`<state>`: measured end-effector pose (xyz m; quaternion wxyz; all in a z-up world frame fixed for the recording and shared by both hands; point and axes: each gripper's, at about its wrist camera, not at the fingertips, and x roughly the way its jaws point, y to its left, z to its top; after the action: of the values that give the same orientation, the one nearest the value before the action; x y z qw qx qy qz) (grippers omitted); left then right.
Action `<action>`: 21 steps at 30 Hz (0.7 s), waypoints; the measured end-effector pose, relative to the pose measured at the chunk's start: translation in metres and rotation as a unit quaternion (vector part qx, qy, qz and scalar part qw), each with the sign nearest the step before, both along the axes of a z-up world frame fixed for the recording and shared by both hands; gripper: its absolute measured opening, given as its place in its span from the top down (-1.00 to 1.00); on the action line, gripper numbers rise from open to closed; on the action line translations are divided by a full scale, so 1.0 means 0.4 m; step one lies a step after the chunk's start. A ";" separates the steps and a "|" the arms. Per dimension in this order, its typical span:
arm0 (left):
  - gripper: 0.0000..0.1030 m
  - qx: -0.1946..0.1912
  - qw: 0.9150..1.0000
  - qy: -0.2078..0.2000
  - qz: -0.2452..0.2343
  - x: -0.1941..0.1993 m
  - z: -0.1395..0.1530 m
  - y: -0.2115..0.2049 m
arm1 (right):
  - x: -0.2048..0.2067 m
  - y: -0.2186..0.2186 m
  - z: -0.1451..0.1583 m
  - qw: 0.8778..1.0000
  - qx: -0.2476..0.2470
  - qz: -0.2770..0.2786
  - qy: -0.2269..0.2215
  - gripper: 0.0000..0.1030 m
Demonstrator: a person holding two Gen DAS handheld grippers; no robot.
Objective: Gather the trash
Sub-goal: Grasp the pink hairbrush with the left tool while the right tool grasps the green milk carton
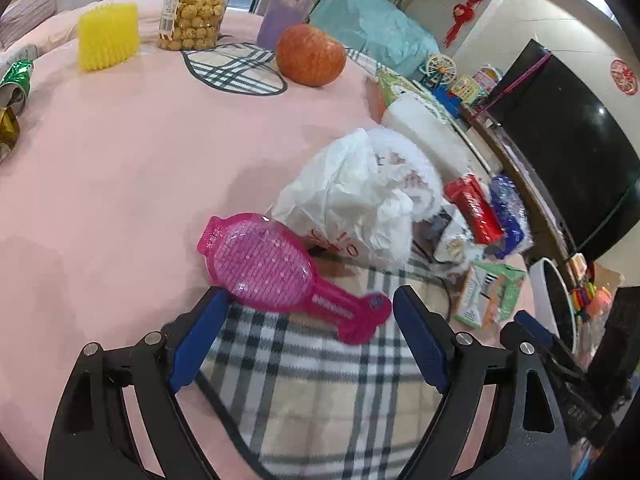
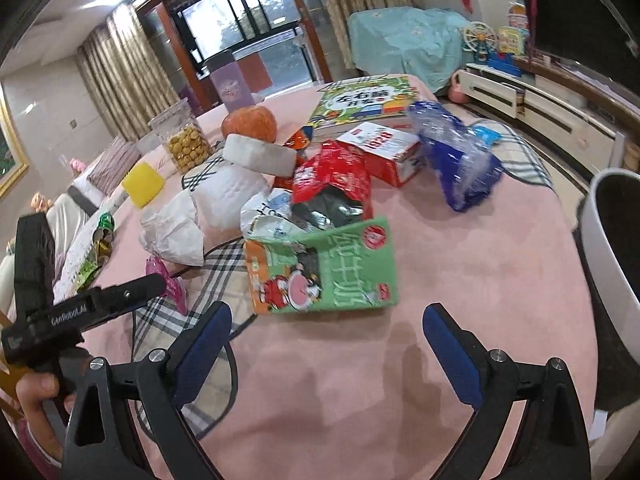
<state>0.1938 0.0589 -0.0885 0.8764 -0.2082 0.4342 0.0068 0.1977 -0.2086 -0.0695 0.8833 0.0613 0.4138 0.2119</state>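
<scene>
My left gripper (image 1: 310,300) stands open low over a pink hairbrush (image 1: 260,268) on the plaid cloth, and its pads do not press the brush. Beyond the brush lie a crumpled white plastic bag (image 1: 352,200), a red wrapper (image 1: 474,208), a blue plastic wrapper (image 1: 508,212) and a flattened green milk carton (image 1: 492,292). My right gripper (image 2: 328,314) is open and holds nothing, just short of the green carton (image 2: 324,268). Behind the carton are the red wrapper (image 2: 332,176) and the blue wrapper (image 2: 456,156). A white bin (image 2: 612,240) stands at the right edge.
On the pink tablecloth (image 1: 120,180) sit an orange-red fruit (image 1: 310,56), a snack jar (image 1: 192,20), a yellow spiky block (image 1: 108,36) and green foil wrappers (image 1: 16,80). A children's book (image 2: 360,100) and a red-white box (image 2: 384,148) lie farther back. A hand (image 2: 36,392) holds the left gripper's handle.
</scene>
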 end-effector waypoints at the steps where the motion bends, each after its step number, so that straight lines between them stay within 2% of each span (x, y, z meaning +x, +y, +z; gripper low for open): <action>1: -0.68 0.005 1.000 0.000 0.001 0.005 -0.001 -0.003 | 0.009 0.009 -0.002 1.000 -0.009 0.005 -0.002 -0.89; 6: -0.64 0.039 0.999 -0.007 -0.008 0.017 -0.003 -0.017 | 0.056 0.029 -0.026 0.999 -0.035 0.015 0.015 -0.89; 8: -0.25 0.062 0.998 -0.009 -0.014 0.013 -0.006 -0.024 | 0.065 0.034 -0.033 0.999 -0.035 0.020 0.018 -0.89; 9: -0.17 0.070 0.997 -0.010 -0.015 0.010 -0.008 -0.024 | 0.065 0.036 -0.035 0.999 -0.035 0.022 0.017 -0.87; 10: 0.05 0.076 0.997 -0.012 -0.016 0.004 -0.008 -0.022 | 0.063 0.040 -0.034 0.999 -0.034 0.024 0.016 -0.86; 11: 0.37 0.076 0.997 -0.013 -0.019 0.002 -0.010 -0.017 | 0.061 0.042 -0.033 0.999 -0.032 0.026 0.013 -0.76; 13: 0.58 0.069 0.997 -0.014 -0.024 -0.007 -0.010 -0.009 | 0.052 0.043 -0.028 0.999 -0.029 0.030 0.002 -0.77; 14: 0.89 0.067 0.997 -0.014 -0.028 -0.013 -0.010 -0.007 | 0.045 0.044 -0.025 0.999 -0.026 0.031 -0.004 -0.77; 15: 0.99 0.067 0.997 -0.010 -0.033 -0.016 -0.012 -0.010 | 0.038 0.042 -0.022 0.999 -0.021 0.032 -0.006 -0.76; 21: 0.99 0.054 0.997 -0.014 -0.054 -0.054 -0.011 -0.023 | -0.001 0.010 -0.003 1.000 0.009 0.026 -0.006 -0.76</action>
<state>0.1721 0.0496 -0.0930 0.8913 -0.1371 0.4318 -0.0206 0.1975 -0.2045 -0.0705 0.8792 0.0575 0.4081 0.2388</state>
